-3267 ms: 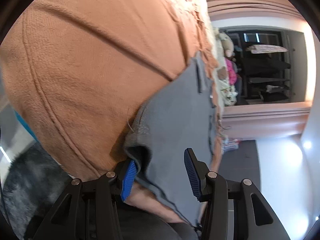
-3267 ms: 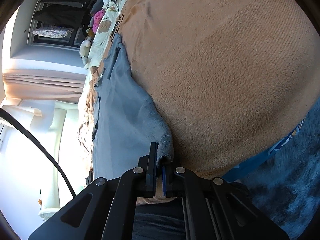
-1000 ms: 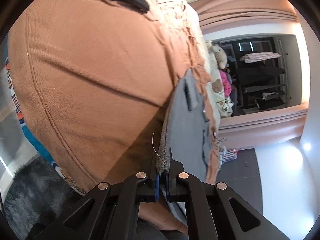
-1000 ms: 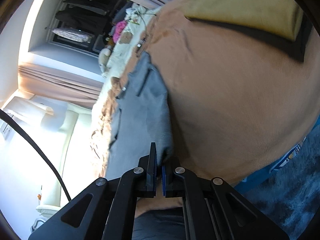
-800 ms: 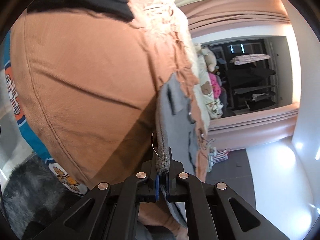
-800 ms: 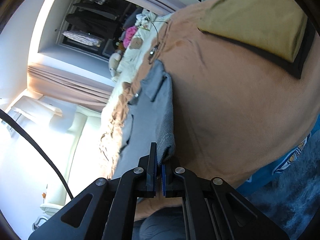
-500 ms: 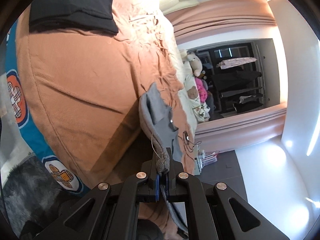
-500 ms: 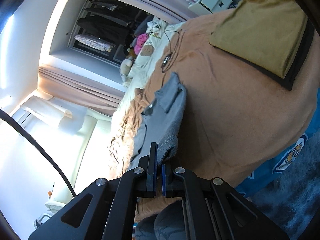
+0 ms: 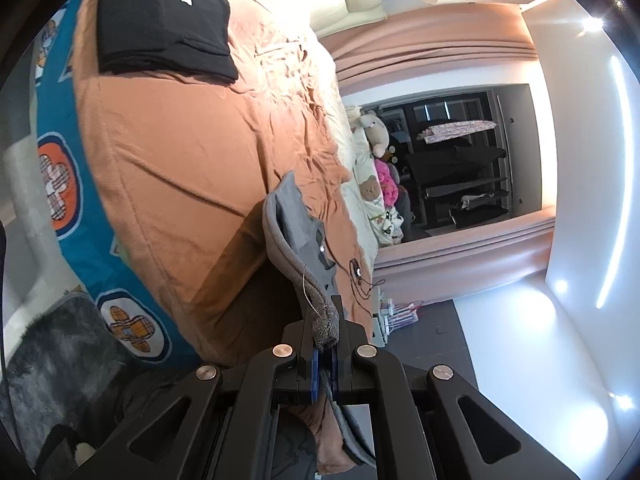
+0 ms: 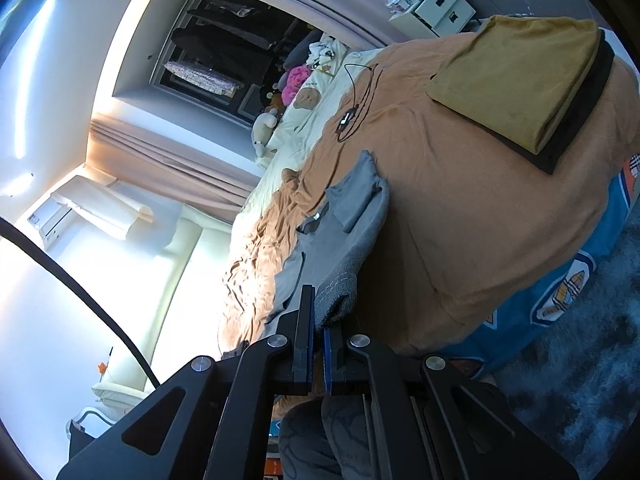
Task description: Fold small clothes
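Two grippers | left gripper (image 9: 325, 362) and right gripper (image 10: 318, 344) each clamped tight on a near-edge corner of gray garment (image 10: 352, 216) | garment trails ahead of jaws onto bed (image 10: 460, 208) | soft, light, limp; corner grips suit.

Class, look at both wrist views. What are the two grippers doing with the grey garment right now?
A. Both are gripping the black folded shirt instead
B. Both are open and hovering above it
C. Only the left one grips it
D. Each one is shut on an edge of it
D: the left gripper and the right gripper each have their fingers closed on a bunched edge of the grey garment, lifted off the orange blanket.
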